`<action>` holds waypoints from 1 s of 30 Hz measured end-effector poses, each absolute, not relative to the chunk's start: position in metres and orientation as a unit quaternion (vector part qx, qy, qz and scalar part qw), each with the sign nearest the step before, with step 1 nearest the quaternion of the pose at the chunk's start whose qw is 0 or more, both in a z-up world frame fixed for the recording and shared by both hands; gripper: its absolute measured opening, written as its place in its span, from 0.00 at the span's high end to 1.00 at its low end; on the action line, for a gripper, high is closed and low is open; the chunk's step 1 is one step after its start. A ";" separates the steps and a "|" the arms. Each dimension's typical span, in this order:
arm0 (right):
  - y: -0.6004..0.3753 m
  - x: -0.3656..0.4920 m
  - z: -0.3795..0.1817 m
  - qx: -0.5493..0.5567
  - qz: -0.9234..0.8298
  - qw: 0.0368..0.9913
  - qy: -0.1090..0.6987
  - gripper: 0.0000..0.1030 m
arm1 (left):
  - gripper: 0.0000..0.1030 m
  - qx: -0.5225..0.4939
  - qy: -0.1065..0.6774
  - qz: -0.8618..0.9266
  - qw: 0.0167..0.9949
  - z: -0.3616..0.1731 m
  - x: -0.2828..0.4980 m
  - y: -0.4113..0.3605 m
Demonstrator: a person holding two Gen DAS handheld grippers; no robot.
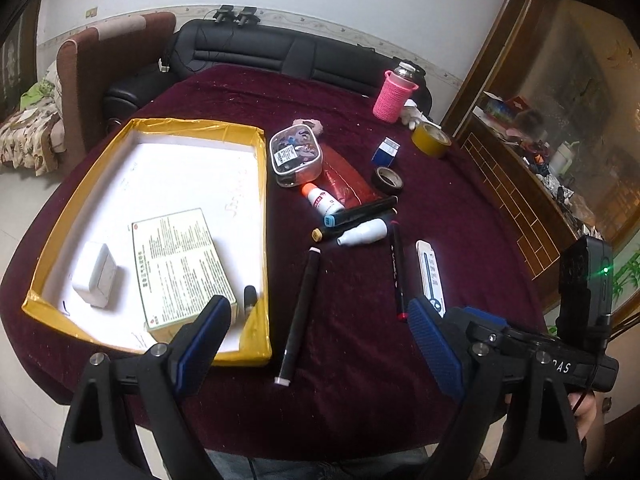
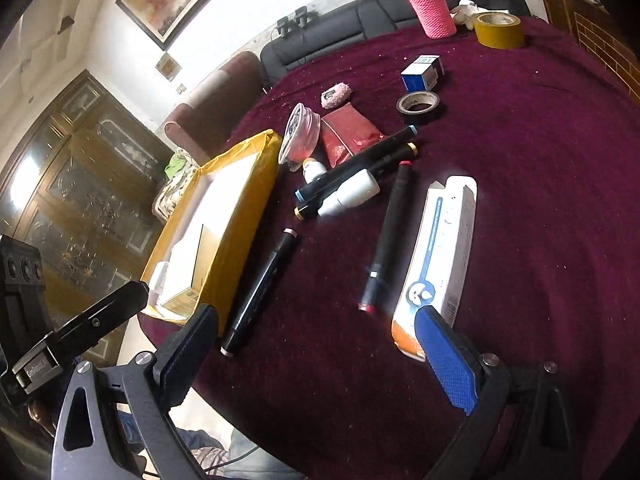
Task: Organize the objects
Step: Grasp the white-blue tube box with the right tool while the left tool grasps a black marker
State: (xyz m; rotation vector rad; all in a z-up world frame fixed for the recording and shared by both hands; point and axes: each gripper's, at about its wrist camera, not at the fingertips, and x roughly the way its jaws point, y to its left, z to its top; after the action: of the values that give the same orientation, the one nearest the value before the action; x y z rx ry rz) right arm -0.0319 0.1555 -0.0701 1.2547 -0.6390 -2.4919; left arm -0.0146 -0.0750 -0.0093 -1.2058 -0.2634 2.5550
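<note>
Markers, black-barrelled with coloured end caps, lie scattered on the maroon tablecloth (image 1: 360,360) just right of the yellow-taped tray (image 1: 256,240); the pink-capped marker (image 1: 299,314) lies nearest it. Both the left gripper (image 1: 320,320) and right gripper (image 2: 316,328) hang with jaws apart, holding nothing. Inside the tray rest a printed booklet (image 1: 180,264) and a white box (image 1: 95,274).

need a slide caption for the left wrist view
Open left gripper hovers over a black marker beside the yellow-edged box on the maroon tablecloth.

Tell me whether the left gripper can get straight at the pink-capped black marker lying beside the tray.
Probably yes: the left gripper is open, and the marker lies alone on the cloth between its fingers, clear of the tray.
</note>
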 end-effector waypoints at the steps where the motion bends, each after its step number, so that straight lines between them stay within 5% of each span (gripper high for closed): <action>1: 0.155 -0.029 -0.070 0.434 -0.862 0.140 -0.221 0.02 | 0.13 -0.420 -0.093 0.890 0.150 -0.010 -0.012 -0.075; 23: 0.192 0.000 -0.068 0.416 -0.877 0.071 -0.230 0.03 | 0.13 -0.424 -0.109 0.882 0.176 -0.022 -0.004 -0.067; 30: 0.181 -0.044 -0.091 0.463 -0.870 0.016 -0.171 0.25 | 0.13 -0.437 -0.092 0.880 0.161 -0.033 -0.020 -0.067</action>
State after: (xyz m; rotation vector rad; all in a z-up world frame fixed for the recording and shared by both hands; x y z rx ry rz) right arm -0.0442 0.1810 -0.0908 1.4397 -0.5308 -2.7050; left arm -0.0200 -0.0665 -0.0326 -1.2490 -0.2631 2.5121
